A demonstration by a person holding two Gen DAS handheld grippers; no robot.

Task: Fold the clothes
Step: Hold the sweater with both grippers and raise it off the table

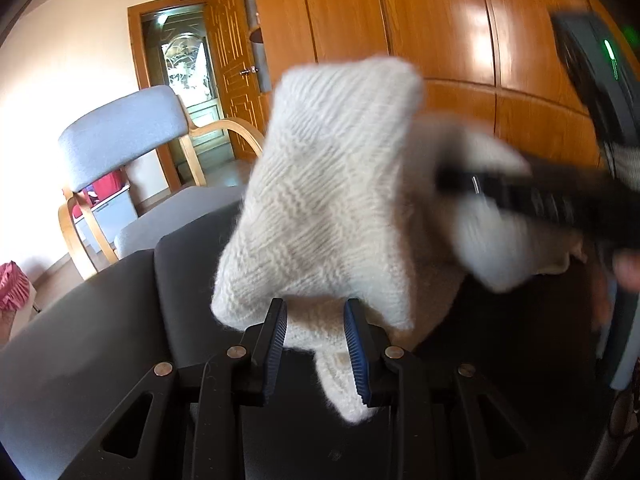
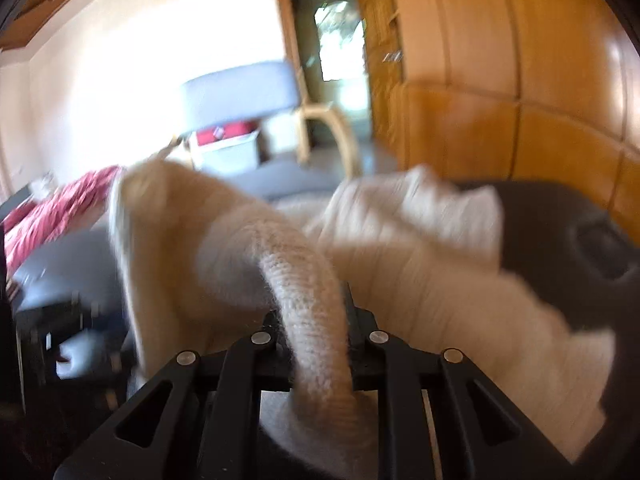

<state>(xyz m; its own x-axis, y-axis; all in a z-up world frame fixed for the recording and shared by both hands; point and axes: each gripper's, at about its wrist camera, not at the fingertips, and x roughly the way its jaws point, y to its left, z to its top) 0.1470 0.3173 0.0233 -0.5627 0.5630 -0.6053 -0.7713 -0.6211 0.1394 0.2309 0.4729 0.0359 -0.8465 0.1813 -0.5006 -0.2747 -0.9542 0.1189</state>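
Note:
A cream knitted garment (image 1: pixel 332 192) hangs in the air above a dark grey padded surface (image 1: pixel 100 320). My left gripper (image 1: pixel 316 344) is shut on its lower edge, and a flap of knit hangs down between the blue pads (image 1: pixel 356 356). My right gripper shows blurred at the right of the left wrist view (image 1: pixel 472 184), holding another part of the garment. In the right wrist view my right gripper (image 2: pixel 310 320) is shut on a thick roll of the same garment (image 2: pixel 304 280), which spreads left and right, blurred by motion.
A grey armchair with bent wooden arms (image 1: pixel 120 132) stands behind the padded surface. A wooden wardrobe (image 1: pixel 440 32) fills the right side, with a doorway (image 1: pixel 188 72) beside it. Red cloth (image 2: pixel 60 212) lies at the left, and a white bin (image 2: pixel 228 152) stands under the chair.

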